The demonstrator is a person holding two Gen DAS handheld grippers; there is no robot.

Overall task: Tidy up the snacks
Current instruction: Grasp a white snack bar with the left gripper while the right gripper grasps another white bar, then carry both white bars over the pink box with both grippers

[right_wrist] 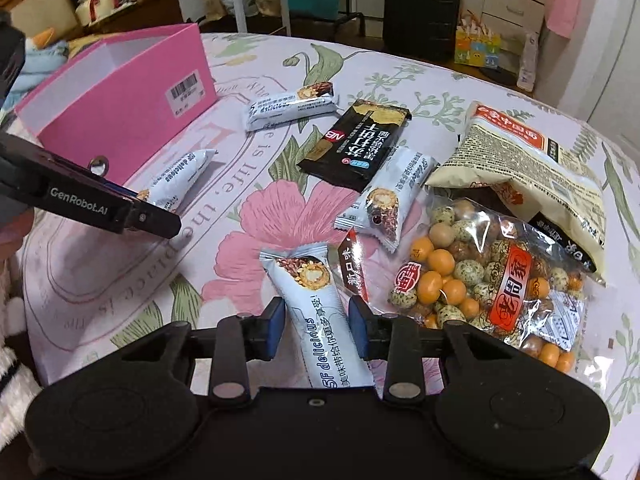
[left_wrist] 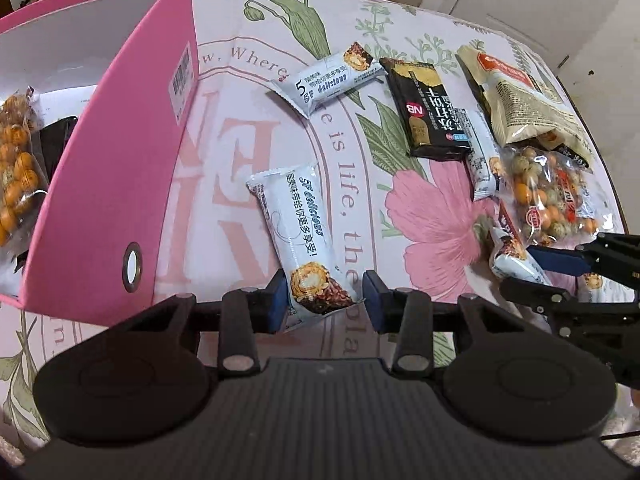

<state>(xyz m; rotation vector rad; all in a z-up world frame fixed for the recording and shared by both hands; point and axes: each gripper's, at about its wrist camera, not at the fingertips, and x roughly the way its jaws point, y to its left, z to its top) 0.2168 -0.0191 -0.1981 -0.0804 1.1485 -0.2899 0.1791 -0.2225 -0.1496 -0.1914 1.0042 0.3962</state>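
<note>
A pink box (left_wrist: 104,184) stands open at the left, with a bag of nuts (left_wrist: 16,160) inside; it also shows in the right wrist view (right_wrist: 120,96). My left gripper (left_wrist: 324,300) is open, its pads on either side of a white snack bar (left_wrist: 296,236) lying on the cloth. My right gripper (right_wrist: 316,324) is around another white snack bar (right_wrist: 320,312), its pads close to the wrapper's sides. Further snack bars (right_wrist: 292,108) (right_wrist: 384,196), a black cracker pack (right_wrist: 356,140), a clear bag of nuts (right_wrist: 488,284) and a beige packet (right_wrist: 528,160) lie on the cloth.
The floral tablecloth (right_wrist: 120,280) covers the table. The left gripper's body (right_wrist: 92,204) reaches in from the left in the right wrist view. A black suitcase (right_wrist: 424,8) and bags stand behind the table. The table edge curves at the right.
</note>
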